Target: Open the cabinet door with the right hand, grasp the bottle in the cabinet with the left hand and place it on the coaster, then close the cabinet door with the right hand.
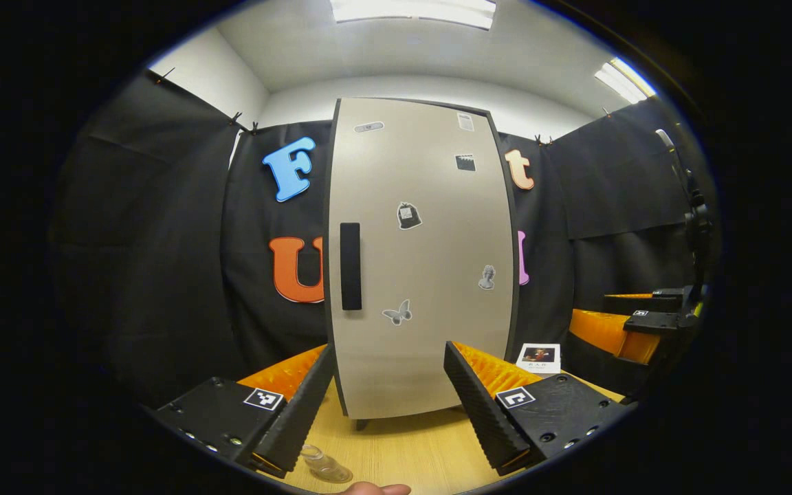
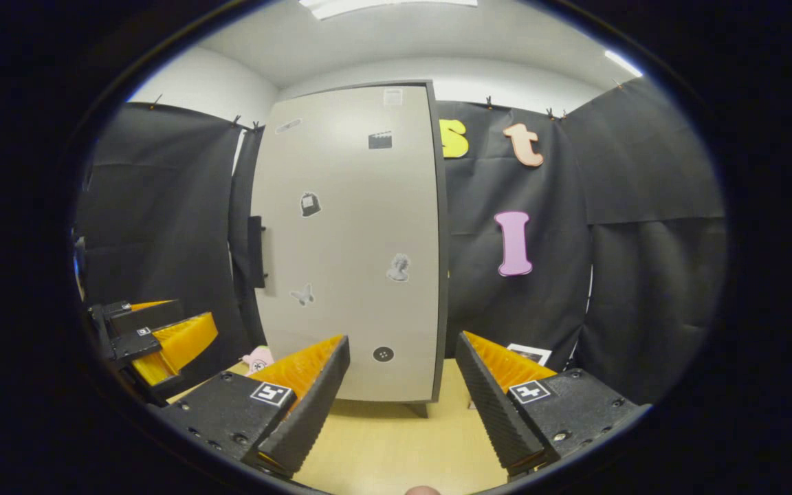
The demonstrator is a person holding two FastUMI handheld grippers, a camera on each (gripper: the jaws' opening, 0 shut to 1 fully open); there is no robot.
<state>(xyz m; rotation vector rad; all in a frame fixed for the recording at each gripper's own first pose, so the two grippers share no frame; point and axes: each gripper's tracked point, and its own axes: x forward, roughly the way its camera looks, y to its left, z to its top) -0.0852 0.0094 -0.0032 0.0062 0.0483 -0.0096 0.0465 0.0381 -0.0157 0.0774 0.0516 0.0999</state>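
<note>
Cabinet door (image 1: 423, 254) closed, upright on the wooden worktop (image 1: 403, 447), black vertical handle (image 1: 350, 266) on its left edge, several small stickers on the face incl. a butterfly sticker (image 1: 397, 313).

Left tool (image 1: 386, 405) wide open, nothing between its fingers, aimed straight at the door from in front, apart from it. Clear small bottle-like object (image 1: 325, 465) lying on the worktop just under the left finger, near the bottom edge; cannot tell if this is the task bottle. A fingertip (image 1: 375, 489) pokes in at the very bottom.

Small photo card (image 1: 539, 357) stands on the worktop right of the cabinet. Right tool (image 1: 650, 316) seen off to the right in left gripper view, its opening unclear from there.

Right gripper view: right tool (image 2: 401, 405) wide open, empty, facing the door (image 2: 351, 240) slightly from the right side, not touching. Handle (image 2: 256, 251) at the far left edge. Left tool (image 2: 155, 337) low at left. Pink small item (image 2: 257, 359) on the worktop by the cabinet base. Coaster cannot be made out.
</note>
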